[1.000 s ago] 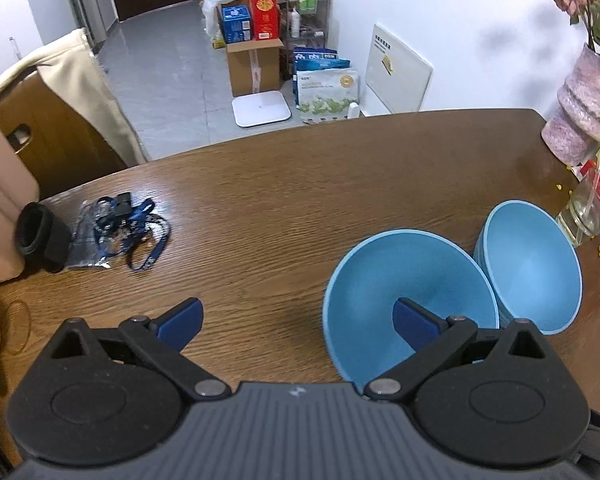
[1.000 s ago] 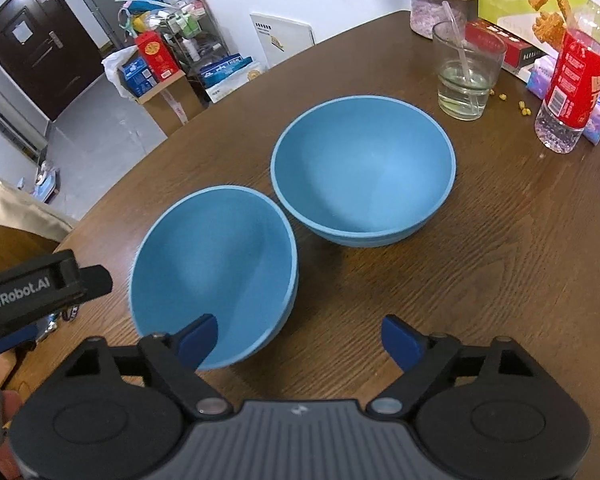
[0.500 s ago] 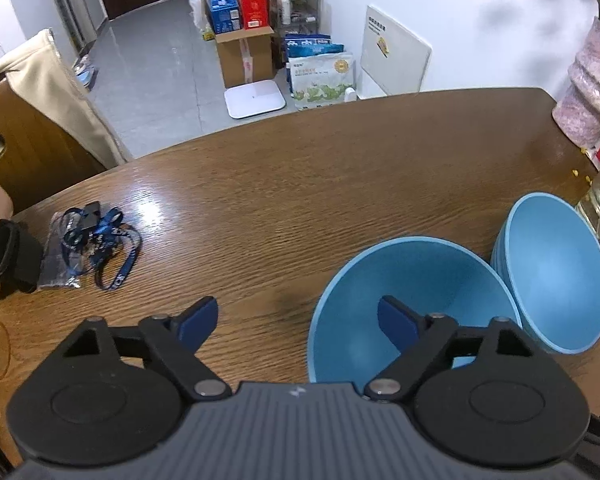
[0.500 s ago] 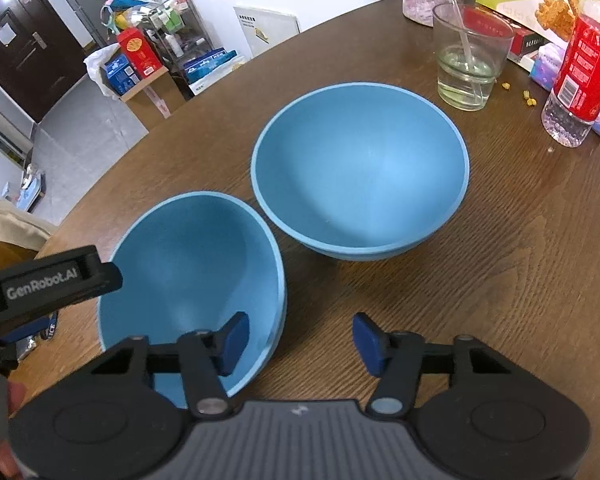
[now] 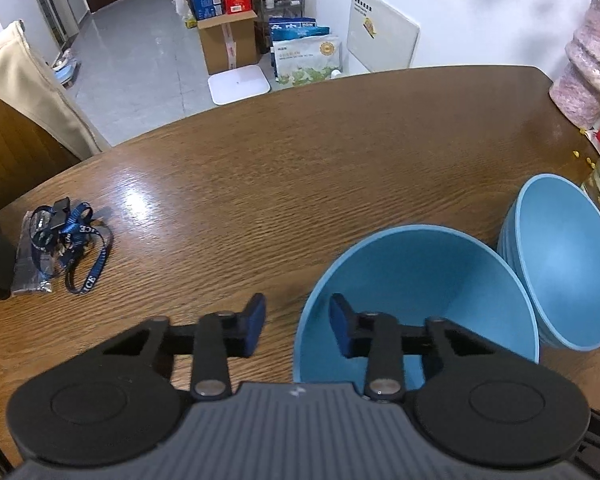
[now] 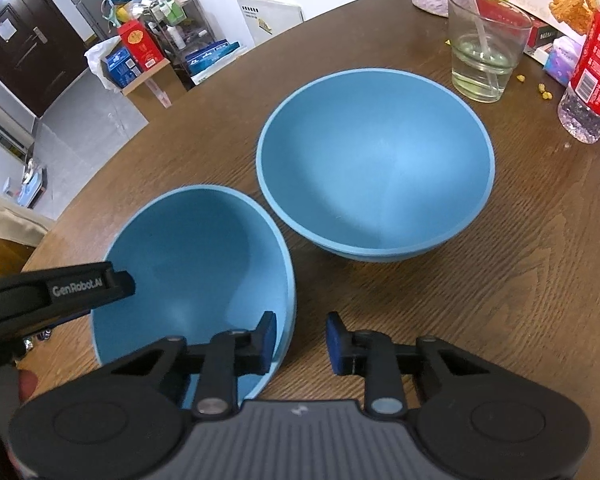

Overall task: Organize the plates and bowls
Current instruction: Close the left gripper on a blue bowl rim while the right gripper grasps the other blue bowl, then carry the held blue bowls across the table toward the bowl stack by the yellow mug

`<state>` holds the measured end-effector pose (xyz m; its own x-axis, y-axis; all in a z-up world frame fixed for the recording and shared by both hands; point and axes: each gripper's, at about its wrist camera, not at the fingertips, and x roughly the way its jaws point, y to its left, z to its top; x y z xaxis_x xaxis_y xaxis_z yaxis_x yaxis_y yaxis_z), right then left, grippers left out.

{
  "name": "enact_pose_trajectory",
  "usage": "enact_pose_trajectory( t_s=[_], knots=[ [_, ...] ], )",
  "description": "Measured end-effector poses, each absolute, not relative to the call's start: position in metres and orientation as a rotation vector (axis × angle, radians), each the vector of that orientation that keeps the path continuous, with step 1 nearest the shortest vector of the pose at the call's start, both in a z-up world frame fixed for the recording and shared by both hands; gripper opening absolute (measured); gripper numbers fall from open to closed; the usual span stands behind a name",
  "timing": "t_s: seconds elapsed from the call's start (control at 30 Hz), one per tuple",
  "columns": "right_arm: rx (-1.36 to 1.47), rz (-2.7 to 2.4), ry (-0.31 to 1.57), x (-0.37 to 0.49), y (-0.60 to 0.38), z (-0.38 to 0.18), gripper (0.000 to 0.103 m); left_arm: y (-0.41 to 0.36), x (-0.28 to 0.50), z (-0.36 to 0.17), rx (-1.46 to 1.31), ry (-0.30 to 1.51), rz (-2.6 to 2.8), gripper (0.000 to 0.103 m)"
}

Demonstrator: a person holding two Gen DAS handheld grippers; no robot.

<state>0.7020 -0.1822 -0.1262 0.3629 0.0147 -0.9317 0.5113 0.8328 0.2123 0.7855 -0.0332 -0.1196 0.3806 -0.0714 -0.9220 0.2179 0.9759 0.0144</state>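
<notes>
Two blue bowls stand on the brown wooden table (image 5: 260,184). The near bowl (image 5: 420,280) (image 6: 196,260) lies between my two grippers. My left gripper (image 5: 297,324) straddles its left rim, one pad outside and one inside; the jaws are closing and a gap shows on both sides of the rim. My right gripper (image 6: 300,338) straddles its right rim the same way, also closing, with the pads not pressing. The left gripper's black body (image 6: 80,284) reaches over the bowl. The far bowl (image 5: 564,264) (image 6: 376,160) sits just behind, nearly touching.
A glass with a straw (image 6: 486,56), a red-labelled bottle (image 6: 592,80), yellow crumbs and a pink vase (image 5: 592,68) crowd the table's right end. A blue lanyard (image 5: 60,240) lies at the left. The far table edge curves beyond the bowls.
Both grippers have come down onto the near bowl, and their jaws have narrowed from wide to a small gap astride its rim. Neither bowl has moved.
</notes>
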Motion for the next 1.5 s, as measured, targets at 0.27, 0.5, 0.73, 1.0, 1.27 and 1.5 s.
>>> enact_pose_trajectory(
  t_s=[0.27,0.5,0.73,1.0,1.27,1.5],
  knots=[
    [0.529,-0.316,1.162,0.706,-0.178,-0.129,0.011,-0.035,0.784,-0.123,0.138,1.164,-0.225,0.014],
    [0.51,-0.329,1.143,0.706,-0.177,-0.13,0.01,-0.034,0.782,-0.124,0.143,1.153,-0.237,0.014],
    [0.481,-0.338,1.132,0.704,-0.174,-0.128,0.01,-0.037,0.777,-0.118,0.148,1.127,-0.242,0.013],
    [0.481,-0.326,1.122,0.7,-0.174,-0.124,0.009,-0.032,0.771,-0.111,0.152,1.115,-0.232,0.013],
    [0.476,-0.312,1.116,0.693,-0.17,-0.118,0.009,-0.028,0.762,-0.098,0.148,1.1,-0.222,0.013],
    [0.467,-0.299,1.102,0.683,-0.167,-0.108,0.009,-0.02,0.749,-0.088,0.146,1.086,-0.212,0.013]
  ],
)
